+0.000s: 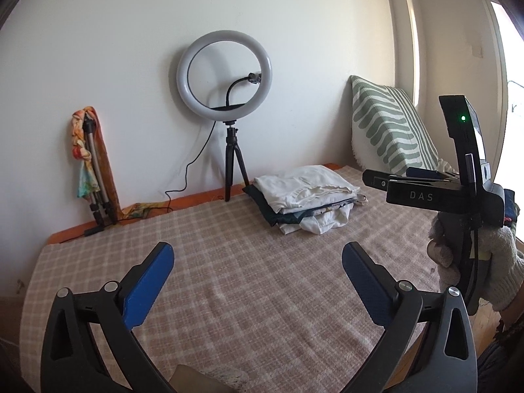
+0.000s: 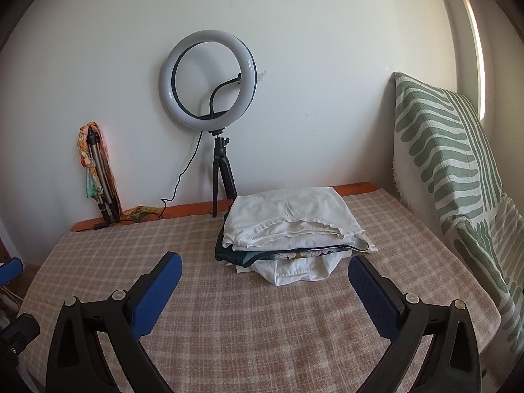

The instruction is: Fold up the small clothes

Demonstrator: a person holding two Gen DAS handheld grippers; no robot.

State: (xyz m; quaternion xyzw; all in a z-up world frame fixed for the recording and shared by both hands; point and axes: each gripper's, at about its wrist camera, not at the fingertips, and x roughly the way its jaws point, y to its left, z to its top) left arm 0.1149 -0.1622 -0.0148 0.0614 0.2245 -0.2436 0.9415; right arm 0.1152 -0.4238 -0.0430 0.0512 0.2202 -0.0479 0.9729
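Note:
A stack of folded small clothes [image 2: 291, 229], white on top with a dark patterned piece in the middle, lies on the checked table cloth [image 2: 262, 327] near the far edge. It also shows in the left wrist view [image 1: 304, 196]. My left gripper [image 1: 257, 255] is open and empty above the bare cloth, left of the stack. My right gripper [image 2: 265, 268] is open and empty just in front of the stack. The right gripper's body [image 1: 458, 193], held in a gloved hand, shows at the right of the left wrist view.
A ring light on a black tripod [image 2: 209, 98] stands at the back by the wall. A folded tripod with a colourful scarf [image 2: 98, 170] leans at the back left. A green striped cushion [image 2: 452, 170] stands along the right edge.

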